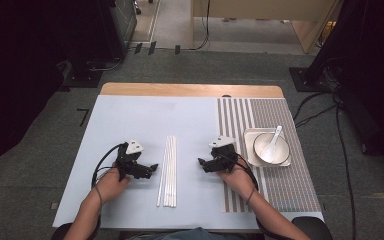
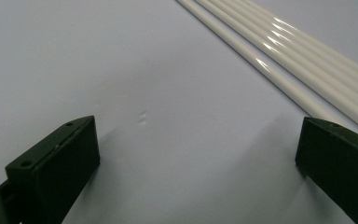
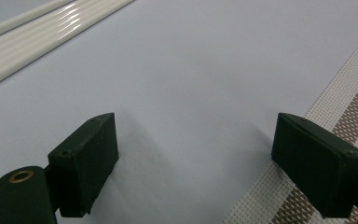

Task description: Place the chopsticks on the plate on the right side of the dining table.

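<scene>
Several white chopsticks [image 1: 168,170] lie side by side in the middle of the pale blue sheet [image 1: 140,120]. To their left rests my left gripper [image 1: 152,167], jaws wide open over bare sheet, pointing toward them. In the left gripper view the chopsticks [image 2: 298,70] cross the upper right, just beyond my open left gripper [image 2: 198,154]. On the other side of the chopsticks my right gripper [image 1: 201,162] points back at them, open and holding nothing. The right gripper view shows the chopsticks [image 3: 42,32] at upper left, beyond the open right gripper [image 3: 193,158].
A striped woven placemat [image 1: 280,180] covers the table's right part; its edge [image 3: 335,116] shows beside my right jaw. On it a square tray [image 1: 250,136] holds a bowl [image 1: 275,156] with a white spoon [image 1: 274,141]. Cables run over the carpet beyond the table.
</scene>
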Available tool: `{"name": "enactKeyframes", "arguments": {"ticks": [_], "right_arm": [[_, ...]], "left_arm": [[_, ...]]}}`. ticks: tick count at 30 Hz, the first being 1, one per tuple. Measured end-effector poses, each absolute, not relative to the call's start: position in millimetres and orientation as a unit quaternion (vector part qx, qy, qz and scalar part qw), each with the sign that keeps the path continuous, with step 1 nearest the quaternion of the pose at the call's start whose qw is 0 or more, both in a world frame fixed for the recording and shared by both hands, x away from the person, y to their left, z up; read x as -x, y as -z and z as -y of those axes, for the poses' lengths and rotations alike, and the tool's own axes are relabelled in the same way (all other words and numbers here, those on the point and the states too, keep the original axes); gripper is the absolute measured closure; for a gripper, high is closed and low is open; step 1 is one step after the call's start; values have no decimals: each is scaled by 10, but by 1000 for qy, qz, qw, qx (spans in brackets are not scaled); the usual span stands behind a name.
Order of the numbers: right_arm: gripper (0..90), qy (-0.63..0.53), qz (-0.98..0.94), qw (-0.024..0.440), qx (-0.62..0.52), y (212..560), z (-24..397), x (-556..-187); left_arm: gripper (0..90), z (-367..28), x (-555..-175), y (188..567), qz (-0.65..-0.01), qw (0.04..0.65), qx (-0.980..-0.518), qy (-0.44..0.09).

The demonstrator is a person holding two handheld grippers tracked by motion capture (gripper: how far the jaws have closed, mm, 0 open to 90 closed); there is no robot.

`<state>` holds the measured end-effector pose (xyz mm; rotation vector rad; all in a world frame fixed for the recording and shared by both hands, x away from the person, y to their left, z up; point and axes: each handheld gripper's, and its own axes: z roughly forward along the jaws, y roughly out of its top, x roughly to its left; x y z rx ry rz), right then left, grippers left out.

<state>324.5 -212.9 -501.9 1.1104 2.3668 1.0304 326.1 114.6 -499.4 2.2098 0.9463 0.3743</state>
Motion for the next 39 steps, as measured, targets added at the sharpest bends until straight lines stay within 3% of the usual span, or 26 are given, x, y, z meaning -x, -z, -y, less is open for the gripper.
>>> {"name": "enactKeyframes", "arguments": {"ticks": [39], "right_arm": [[180,-346,-828,164,-410,4920,1932,-3206]], "left_arm": [[0,-1146,-3261,4995,-365,347,-852,-144]]}}
